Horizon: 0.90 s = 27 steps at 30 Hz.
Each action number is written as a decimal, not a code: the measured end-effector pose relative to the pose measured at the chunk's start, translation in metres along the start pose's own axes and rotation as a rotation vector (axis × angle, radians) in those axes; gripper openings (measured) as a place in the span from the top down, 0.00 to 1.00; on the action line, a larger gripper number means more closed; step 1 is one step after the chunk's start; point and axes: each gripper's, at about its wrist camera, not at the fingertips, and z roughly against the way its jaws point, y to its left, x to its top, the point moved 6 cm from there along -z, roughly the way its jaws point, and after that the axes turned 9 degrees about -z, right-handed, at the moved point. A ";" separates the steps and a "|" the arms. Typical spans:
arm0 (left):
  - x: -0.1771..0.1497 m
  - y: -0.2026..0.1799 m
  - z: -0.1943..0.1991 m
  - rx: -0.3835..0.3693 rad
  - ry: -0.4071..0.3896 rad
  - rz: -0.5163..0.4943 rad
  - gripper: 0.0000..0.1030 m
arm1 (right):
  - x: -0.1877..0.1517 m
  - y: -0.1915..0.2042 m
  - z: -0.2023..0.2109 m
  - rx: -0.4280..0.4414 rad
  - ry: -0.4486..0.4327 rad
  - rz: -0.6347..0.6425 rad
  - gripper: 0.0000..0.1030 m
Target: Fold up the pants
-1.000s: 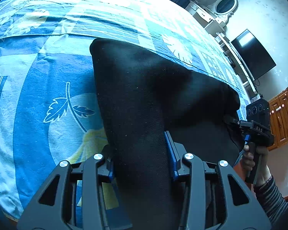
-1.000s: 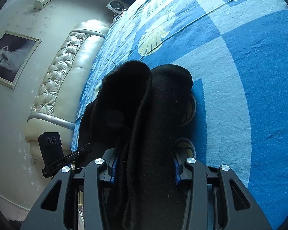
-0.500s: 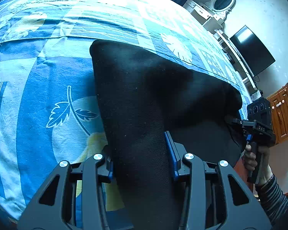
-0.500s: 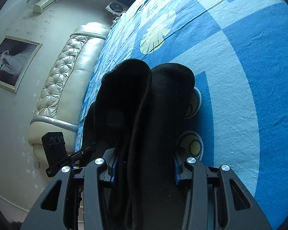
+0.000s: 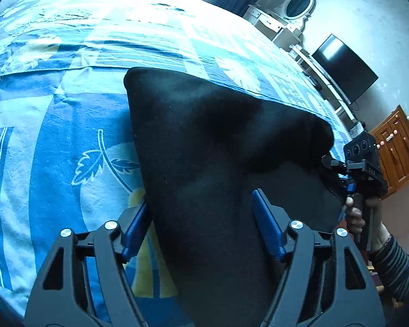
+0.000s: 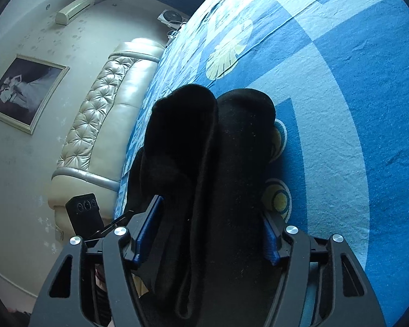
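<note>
The black pants [image 5: 204, 141] lie folded on the blue patterned bedspread [image 5: 54, 141]. My left gripper [image 5: 201, 218] is shut on one near end of the pants, the cloth filling the gap between its blue pads. My right gripper [image 6: 212, 231] is shut on the other end, where the pants [image 6: 218, 141] bunch into two thick rolls. The right gripper also shows at the right edge of the left wrist view [image 5: 360, 169], held by a hand. The left gripper's camera block shows in the right wrist view [image 6: 84, 212].
A padded cream headboard [image 6: 101, 125] stands at one end of the bed. A white dresser with an oval mirror [image 5: 286, 16], a dark TV [image 5: 343, 68] and a wooden cabinet [image 5: 395, 147] line the far wall. The bedspread [image 6: 340, 109] stretches beyond the pants.
Both grippers keep their grip on the pants. The views have tilted up slightly, showing more of the room; the pants have hardly shifted on the bed.
</note>
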 end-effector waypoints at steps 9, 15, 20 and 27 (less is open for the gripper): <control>0.010 0.004 0.023 -0.097 -0.120 0.020 0.12 | 0.018 0.000 0.020 -0.025 -0.053 0.017 0.26; 0.036 0.032 -0.002 -0.144 -0.101 0.116 0.12 | 0.048 0.003 0.006 -0.006 -0.048 0.039 0.25; 0.050 0.053 -0.029 -0.178 -0.052 0.203 0.12 | 0.065 0.001 -0.009 0.004 -0.020 0.023 0.20; 0.055 0.060 -0.050 -0.163 -0.008 0.218 0.30 | 0.065 -0.002 -0.015 -0.078 -0.003 0.044 0.44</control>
